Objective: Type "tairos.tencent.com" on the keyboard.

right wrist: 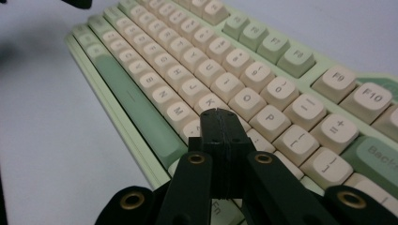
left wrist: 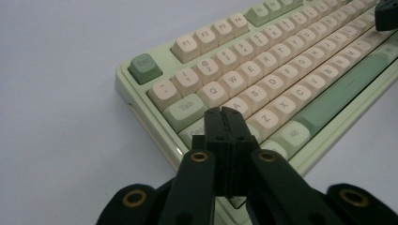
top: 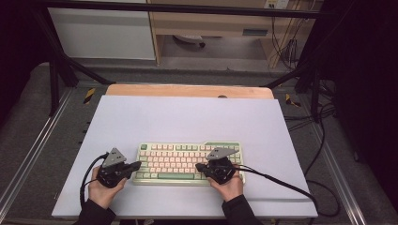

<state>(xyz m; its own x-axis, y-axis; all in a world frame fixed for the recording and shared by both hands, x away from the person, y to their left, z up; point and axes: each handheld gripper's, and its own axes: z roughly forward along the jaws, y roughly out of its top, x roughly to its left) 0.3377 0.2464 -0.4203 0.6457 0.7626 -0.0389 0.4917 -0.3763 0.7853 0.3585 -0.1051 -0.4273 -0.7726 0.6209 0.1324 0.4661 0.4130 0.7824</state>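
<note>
Nearest to me, my two hands come up from the table's near edge in dark sleeves, each wrapped around a black, hard-plastic gripper topped by a flat grey three-cornered plate, with a black cable trailing off. My left gripper [top: 137, 165] is clenched with nothing between its jaws: in the left gripper view its two matte, blocky jaws press flat against each other, brass-coloured pivot rings shining on the arms behind them, and the tips [left wrist: 227, 112] hang over the left end of the keys, near Tab and A. My right gripper [top: 199, 166] is clamped tight and empty as well; in the right gripper view its paired tips [right wrist: 220, 112] sit above the right half of the keys, close to K and M. Under both lies the pale green mechanical keyboard with rounded cream and sage keycaps [top: 176, 161], a smooth, glossy plastic case with a long green space bar, resting flat on the near middle of the table. It sits on a matte, pale lavender sheet [top: 187, 117] that covers the tabletop. Beyond the sheet a strip of light wooden table edge [top: 187, 90] shows, then a grey floor and black frame bars.
</note>
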